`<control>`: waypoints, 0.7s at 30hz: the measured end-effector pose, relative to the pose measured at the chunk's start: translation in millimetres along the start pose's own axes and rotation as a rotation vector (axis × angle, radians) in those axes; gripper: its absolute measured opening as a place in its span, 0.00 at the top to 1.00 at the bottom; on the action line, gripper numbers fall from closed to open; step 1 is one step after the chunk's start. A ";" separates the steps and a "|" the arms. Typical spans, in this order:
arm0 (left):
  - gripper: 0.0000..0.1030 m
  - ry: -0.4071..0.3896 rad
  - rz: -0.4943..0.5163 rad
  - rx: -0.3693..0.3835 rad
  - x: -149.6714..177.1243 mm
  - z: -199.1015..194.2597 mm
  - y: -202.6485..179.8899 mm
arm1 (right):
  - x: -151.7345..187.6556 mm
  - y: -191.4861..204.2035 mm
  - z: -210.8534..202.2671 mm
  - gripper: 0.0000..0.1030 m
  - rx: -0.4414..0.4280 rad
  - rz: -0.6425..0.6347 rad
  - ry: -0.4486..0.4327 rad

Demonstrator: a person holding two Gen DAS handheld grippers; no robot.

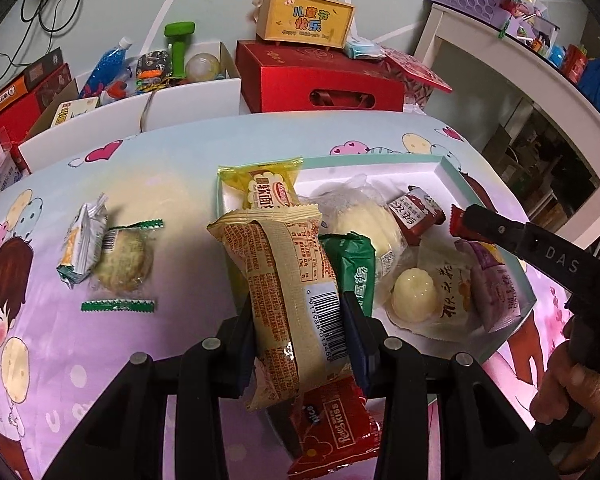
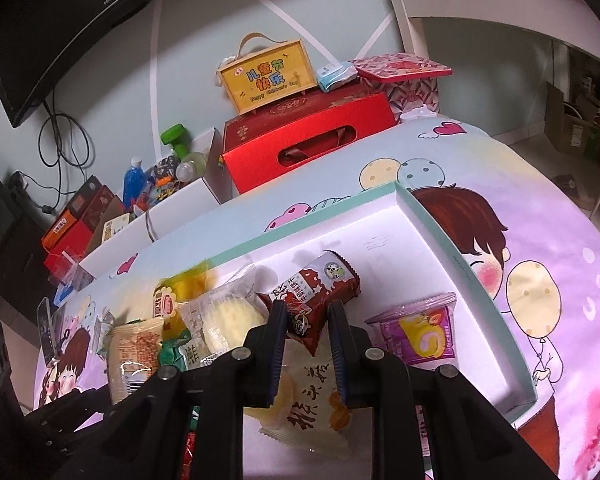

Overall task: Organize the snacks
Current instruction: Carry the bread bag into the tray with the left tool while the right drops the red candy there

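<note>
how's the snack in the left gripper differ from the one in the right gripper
The beige bread packet is long, pale and barcoded; the brown candy packet is short and dark. The left gripper clamps the beige bread packet across its middle; the right gripper pinches the brown candy packet's end. Both are sealed wrappers.

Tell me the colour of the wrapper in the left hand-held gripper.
Pale yellow-tan wrapper with orange print; clearest in the left wrist view.

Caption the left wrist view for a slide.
Left hand-held gripper clamps a beige snack packet above the white tray of mixed snacks.
</note>
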State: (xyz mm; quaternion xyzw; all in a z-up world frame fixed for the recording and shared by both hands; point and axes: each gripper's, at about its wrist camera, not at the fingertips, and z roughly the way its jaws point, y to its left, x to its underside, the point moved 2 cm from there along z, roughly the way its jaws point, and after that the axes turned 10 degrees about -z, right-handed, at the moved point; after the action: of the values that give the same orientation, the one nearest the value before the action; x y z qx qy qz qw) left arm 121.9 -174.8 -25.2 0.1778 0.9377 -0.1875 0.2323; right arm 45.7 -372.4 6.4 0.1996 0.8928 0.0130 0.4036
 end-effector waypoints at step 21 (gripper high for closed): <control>0.24 -0.034 -0.085 -0.053 -13.6 -16.9 22.9 | 0.8 9.9 8.8 0.52 0.060 -0.060 0.061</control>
State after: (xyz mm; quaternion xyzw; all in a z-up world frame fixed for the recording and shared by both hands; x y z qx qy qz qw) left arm 136.6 -151.0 -10.6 0.1283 0.9450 -0.1753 0.2446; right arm 55.0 -364.2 1.7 0.1843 0.9102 -0.0198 0.3704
